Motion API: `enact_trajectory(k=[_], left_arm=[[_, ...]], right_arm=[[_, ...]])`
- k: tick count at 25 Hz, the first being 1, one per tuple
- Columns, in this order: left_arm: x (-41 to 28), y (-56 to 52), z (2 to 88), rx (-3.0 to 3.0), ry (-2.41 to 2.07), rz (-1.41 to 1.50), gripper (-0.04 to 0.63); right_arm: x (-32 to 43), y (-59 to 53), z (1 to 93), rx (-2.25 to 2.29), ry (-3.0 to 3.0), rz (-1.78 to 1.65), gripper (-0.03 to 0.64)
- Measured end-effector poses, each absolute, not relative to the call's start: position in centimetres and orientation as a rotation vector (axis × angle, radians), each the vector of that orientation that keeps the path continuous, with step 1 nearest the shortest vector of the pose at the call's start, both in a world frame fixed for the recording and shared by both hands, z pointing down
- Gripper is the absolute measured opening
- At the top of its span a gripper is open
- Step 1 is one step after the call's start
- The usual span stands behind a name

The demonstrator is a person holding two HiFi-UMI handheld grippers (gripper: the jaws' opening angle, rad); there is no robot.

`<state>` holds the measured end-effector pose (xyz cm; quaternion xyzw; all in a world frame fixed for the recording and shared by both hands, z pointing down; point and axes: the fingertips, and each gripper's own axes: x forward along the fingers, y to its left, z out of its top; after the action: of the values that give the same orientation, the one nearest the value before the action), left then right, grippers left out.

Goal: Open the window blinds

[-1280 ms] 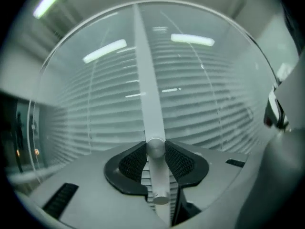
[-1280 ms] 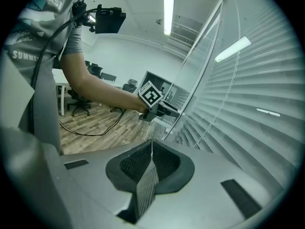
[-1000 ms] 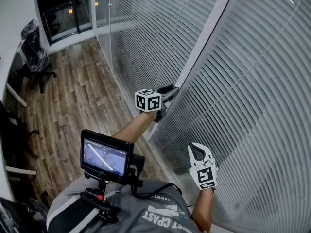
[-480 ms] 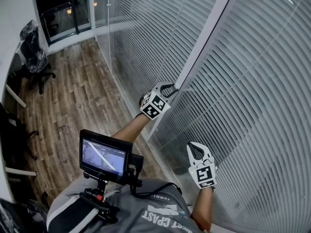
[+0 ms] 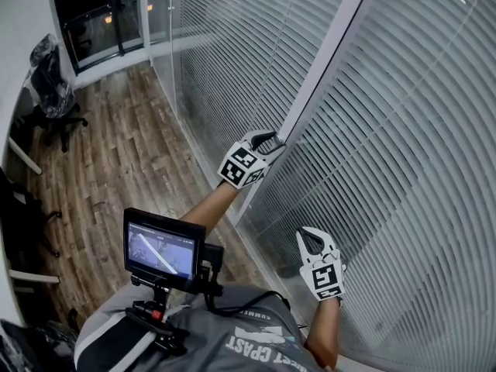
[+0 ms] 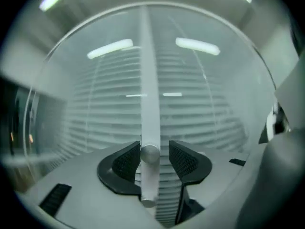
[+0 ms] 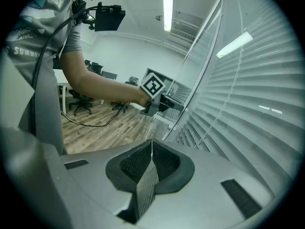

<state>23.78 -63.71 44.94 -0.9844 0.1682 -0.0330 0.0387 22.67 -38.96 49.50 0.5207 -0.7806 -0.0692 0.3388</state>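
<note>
Left gripper (image 5: 270,141): its jaws, just opened, straddle the white rod (image 6: 148,104) without clamping it; we judge this a release between turns. Right gripper (image 7: 151,149): clenched on nothing, idle. The blinds (image 5: 403,153) hang directly ahead of both tools.

Cool ceiling light (image 7: 167,9) glares; blinds (image 6: 205,113) look hazy and soft in the left gripper view; fisheye edges darken.
</note>
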Motion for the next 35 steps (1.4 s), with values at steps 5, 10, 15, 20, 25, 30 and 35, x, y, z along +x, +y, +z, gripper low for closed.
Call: enact_trajectory(k=[5,10,15,20,25,30,35], left_arm=[[22.8,-63.3,45.2,-3.279,0.501,0.072,0.187],[23.0,-63.6,46.5,-3.262,0.554,0.101,0.129],[22.6,-63.3,46.7,-3.093,0.546,0.007,0.127],[23.2,-63.3,46.9,-2.785,0.558,-0.2,0.126],[23.7,-62.9,46.9,-2.289,0.559,-0.412,0.126],[24.0,-62.3,47.9,-1.936,0.532,-0.518,0.126],[24.1,-62.8,47.8,-2.265,0.513,-0.471,0.126]], right_arm=[[22.0,-38.4,50.6,1.358,-2.039,-0.172,0.006],[21.5,-38.3,51.6,1.354,-2.04,-0.167,0.006],[21.2,-38.5,52.1,1.346,-2.036,-0.174,0.006],[21.1,-39.1,51.8,1.336,-2.047,-0.176,0.005],[21.1,-39.3,51.7,1.327,-2.041,-0.173,0.006],[20.8,-39.0,52.6,1.327,-2.048,-0.165,0.005],[20.9,-39.1,52.6,1.324,-2.049,-0.163,0.006]])
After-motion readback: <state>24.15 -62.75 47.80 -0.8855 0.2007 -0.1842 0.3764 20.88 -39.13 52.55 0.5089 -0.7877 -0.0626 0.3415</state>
